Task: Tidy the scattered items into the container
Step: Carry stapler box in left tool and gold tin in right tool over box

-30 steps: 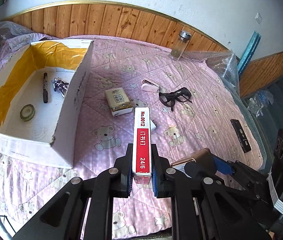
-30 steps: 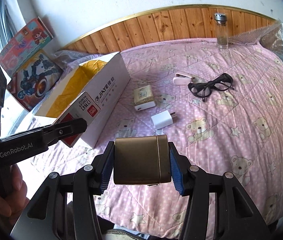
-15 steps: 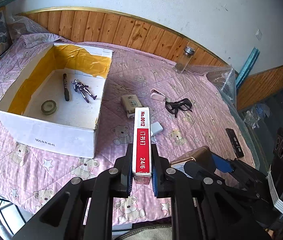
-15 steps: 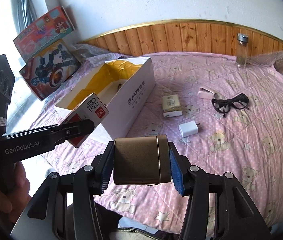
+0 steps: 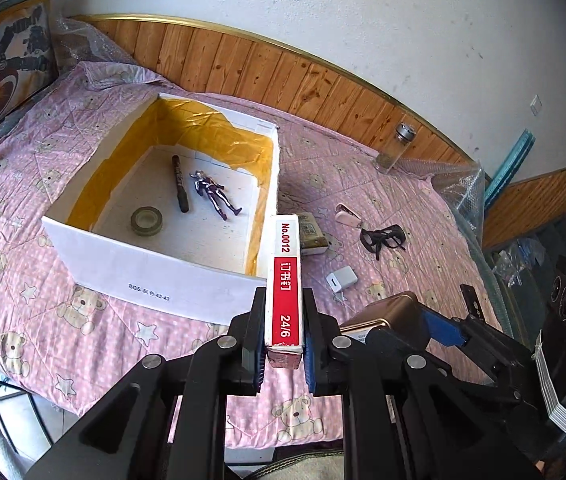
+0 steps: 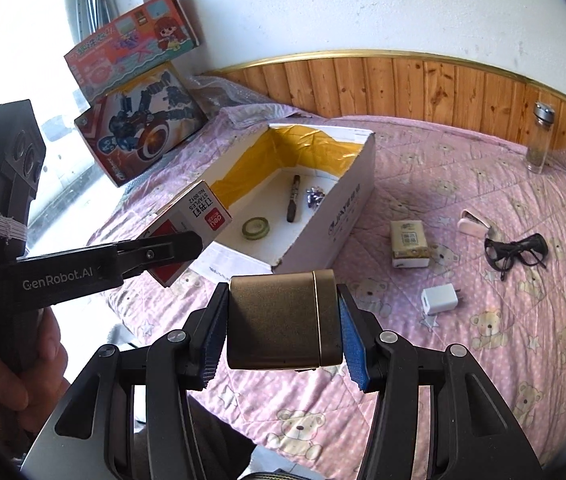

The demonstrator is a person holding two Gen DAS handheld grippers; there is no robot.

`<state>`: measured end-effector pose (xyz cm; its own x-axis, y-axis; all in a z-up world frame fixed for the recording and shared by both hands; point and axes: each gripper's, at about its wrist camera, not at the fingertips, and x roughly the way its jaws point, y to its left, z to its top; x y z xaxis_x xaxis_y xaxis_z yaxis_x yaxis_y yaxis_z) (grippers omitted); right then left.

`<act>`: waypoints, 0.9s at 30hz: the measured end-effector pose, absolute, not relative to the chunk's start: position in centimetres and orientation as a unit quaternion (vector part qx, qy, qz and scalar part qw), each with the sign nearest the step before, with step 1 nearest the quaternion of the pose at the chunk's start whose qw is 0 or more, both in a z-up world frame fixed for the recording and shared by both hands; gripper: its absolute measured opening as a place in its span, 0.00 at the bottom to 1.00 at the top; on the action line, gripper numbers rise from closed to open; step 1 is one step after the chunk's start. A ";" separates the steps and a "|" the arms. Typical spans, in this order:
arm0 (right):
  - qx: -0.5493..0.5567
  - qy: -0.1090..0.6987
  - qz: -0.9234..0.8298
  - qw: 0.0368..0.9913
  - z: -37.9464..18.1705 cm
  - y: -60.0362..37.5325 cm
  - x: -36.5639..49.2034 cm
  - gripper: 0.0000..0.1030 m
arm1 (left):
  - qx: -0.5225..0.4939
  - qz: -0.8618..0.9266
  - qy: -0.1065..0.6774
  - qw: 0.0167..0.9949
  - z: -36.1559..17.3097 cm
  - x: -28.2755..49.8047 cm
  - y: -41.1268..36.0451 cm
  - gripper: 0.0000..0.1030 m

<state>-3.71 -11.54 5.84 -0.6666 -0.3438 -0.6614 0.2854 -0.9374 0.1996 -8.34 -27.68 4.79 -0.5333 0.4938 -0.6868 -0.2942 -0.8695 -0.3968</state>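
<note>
My left gripper is shut on a red-and-white staple box, held in the air near the front right corner of the white cardboard box; the same staple box shows in the right wrist view. My right gripper is shut on a bronze metal tin, seen also as the tin beside the left gripper. The cardboard box, lined with yellow tape, holds a marker, a toy figure and a tape roll.
On the pink bear-print bedspread lie a tissue pack, a white charger, black glasses, a pink case and a black remote. A glass bottle stands by the wooden headboard. Toy boxes lean at the left.
Both grippers have drawn back and risen from the bed, still holding their items; the cardboard box now shows more fully from above and farther away.
</note>
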 end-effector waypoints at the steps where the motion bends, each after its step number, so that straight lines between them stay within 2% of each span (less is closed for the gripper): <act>1: 0.370 -0.037 -0.911 0.178 6.0 -11.9 -4.1 0.52 | -0.426 0.868 -0.121 0.223 4.9 -8.8 -28.2 0.15; 12: 0.362 -0.011 -0.909 0.208 7.9 -14.5 -9.1 0.52 | -0.441 0.868 -0.136 0.186 4.6 -14.0 -31.8 0.15; 27: 0.381 0.020 -0.896 0.226 7.8 -17.4 -16.4 0.52 | -0.475 0.857 -0.096 0.174 3.8 -22.1 -32.2 0.15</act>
<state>-16.42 -17.35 7.84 -0.6073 -0.3895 -0.6925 0.4201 -0.8972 0.1362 -22.13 -32.23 3.84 -0.4883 0.3895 -0.7810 -0.2065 -0.9210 -0.3302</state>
